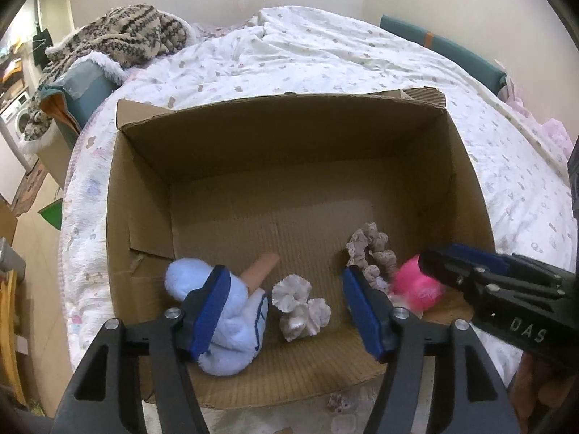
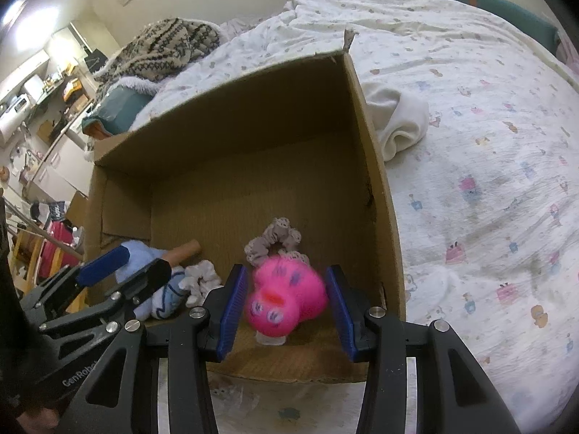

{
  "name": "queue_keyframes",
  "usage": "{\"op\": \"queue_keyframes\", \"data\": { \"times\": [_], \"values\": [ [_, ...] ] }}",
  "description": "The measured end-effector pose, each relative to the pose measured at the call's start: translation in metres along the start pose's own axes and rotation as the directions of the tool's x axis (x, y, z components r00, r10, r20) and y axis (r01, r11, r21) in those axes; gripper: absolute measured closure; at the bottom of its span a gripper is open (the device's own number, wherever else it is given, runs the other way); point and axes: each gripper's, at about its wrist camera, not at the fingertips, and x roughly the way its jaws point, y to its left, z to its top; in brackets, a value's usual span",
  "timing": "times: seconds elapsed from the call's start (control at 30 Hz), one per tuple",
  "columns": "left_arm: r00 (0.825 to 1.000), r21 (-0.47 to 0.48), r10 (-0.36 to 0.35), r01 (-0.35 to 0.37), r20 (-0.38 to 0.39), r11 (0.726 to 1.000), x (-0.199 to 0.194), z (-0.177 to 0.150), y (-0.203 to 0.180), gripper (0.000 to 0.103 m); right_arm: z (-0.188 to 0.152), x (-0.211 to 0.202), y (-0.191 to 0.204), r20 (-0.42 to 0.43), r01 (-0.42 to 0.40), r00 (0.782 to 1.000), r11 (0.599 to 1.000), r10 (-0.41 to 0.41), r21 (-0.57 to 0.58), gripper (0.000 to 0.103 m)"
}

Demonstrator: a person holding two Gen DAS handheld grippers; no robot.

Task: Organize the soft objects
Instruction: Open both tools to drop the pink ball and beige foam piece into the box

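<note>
Bed [image 1: 325,54], printed quilt: open cardboard box [image 1: 282,133], white cloth [image 2: 398,123] touching box, knitted blanket [image 1: 126,32].

Inside the cardboard box [image 2: 372,166], the pink plush toy [image 2: 286,298] sits blurred between the spread pads of the right gripper [image 2: 286,311], near the box's right wall. Just behind it lies a grey scrunchie [image 2: 273,238]. Toward the box's left, the left gripper [image 2: 125,266] hangs over a light blue plush [image 2: 164,300], beside a white scrunchie [image 2: 201,280]. A white cloth [image 2: 396,119] lies outside the right wall.
</note>
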Motion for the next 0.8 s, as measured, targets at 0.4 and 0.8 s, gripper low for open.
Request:
{"op": "queue_keyframes", "data": {
  "times": [0.4,0.8],
  "values": [
    [0.999,-0.032,0.014,-0.013,0.032,0.999,-0.02,-0.002,0.009,0.041,0.004,-0.031,-0.003,0.126,-0.059,0.991,0.997,0.052,0.052,0.0],
    [0.998,-0.103,0.049,-0.046,0.031,0.994,-0.045,-0.011,0.029,0.04,-0.009,-0.054,0.005,0.158,-0.059,0.986,0.997,0.052,0.043,0.0]
  ]
}}
